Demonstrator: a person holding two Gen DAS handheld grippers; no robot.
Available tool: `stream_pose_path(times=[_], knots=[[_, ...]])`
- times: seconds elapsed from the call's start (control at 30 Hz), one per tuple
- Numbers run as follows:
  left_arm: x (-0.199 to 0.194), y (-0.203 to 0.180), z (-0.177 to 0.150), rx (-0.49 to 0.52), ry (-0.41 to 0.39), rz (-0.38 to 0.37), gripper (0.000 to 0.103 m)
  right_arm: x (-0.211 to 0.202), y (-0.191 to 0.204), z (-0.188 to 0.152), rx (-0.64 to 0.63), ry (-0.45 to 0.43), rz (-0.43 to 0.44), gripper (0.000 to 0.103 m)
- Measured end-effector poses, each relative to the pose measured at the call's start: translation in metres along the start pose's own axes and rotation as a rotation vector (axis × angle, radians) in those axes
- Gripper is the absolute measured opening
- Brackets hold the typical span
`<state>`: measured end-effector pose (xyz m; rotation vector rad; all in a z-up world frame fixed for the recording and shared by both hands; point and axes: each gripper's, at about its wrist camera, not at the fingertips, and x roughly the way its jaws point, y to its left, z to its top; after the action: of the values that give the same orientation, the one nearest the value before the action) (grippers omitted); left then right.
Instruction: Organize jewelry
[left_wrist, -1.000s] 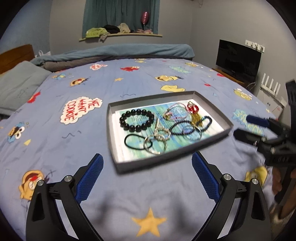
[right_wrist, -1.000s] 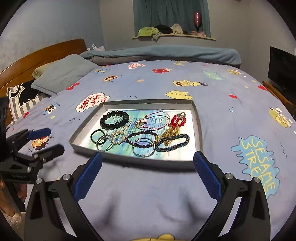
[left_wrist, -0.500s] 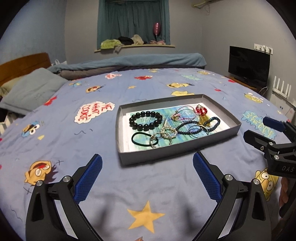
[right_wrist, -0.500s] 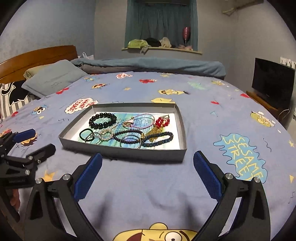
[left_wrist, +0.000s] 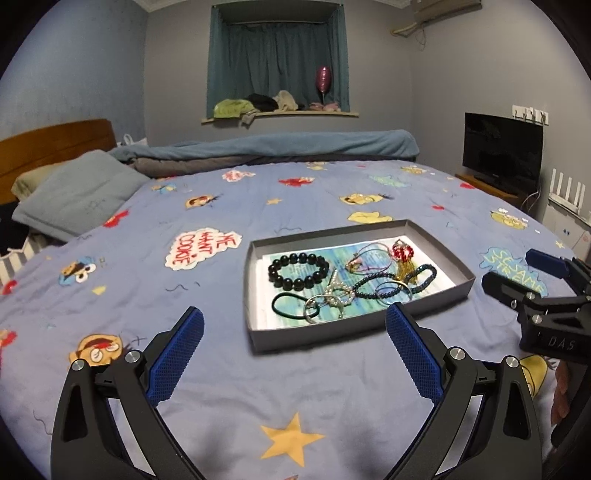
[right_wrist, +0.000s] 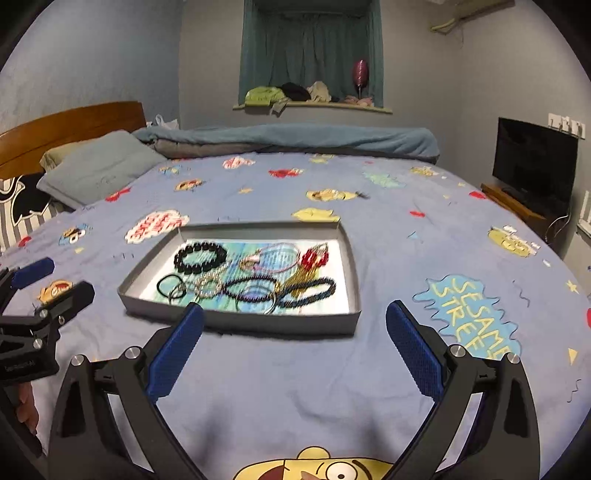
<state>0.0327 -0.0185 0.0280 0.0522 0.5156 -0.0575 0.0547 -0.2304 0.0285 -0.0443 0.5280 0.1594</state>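
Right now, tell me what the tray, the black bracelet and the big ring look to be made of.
Tray: probably grey cardboard; matte, thin walls folded at the corners.
Black bracelet: round glossy beads with highlights; stone, glass or plastic, the look leaves it open.
Big ring: likely metal; thin, silvery, shiny hoop.

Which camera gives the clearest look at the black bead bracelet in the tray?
The left wrist view: the black bead bracelet is sharp, each bead distinct, lying apart from the tangled pieces. The right wrist view shows it too, but motion blur smears the beads.
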Motion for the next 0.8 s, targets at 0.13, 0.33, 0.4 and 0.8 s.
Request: stream_pose_path(times=[0.13, 0.33, 0.4, 0.8], knots=[[0.0020, -0.0013, -0.0010, 0.003, 0.012, -0.008, 0.098, -0.0071, -0.0002, 0.0028, 0.004, -0.029, 0.003, 0.097], [0.0019, -0.0026, -0.0014, 0.004, 0.013, -0.009, 0.098, -0.0093, -0.0001, 0.0026, 0.005, -0.030, 0.006, 0.097], [0.0021, -0.0028, -0.0015, 0.004, 0.013, -0.011, 0.098, -0.0094, -0.0004, 0.0027, 0.006, -0.030, 0.007, 0.097], [0.0028, -0.0035, -0.0022, 0.003, 0.020, -0.009, 0.098, -0.0088, 0.0003, 0.0031, 0.004, -0.029, 0.008, 0.097]])
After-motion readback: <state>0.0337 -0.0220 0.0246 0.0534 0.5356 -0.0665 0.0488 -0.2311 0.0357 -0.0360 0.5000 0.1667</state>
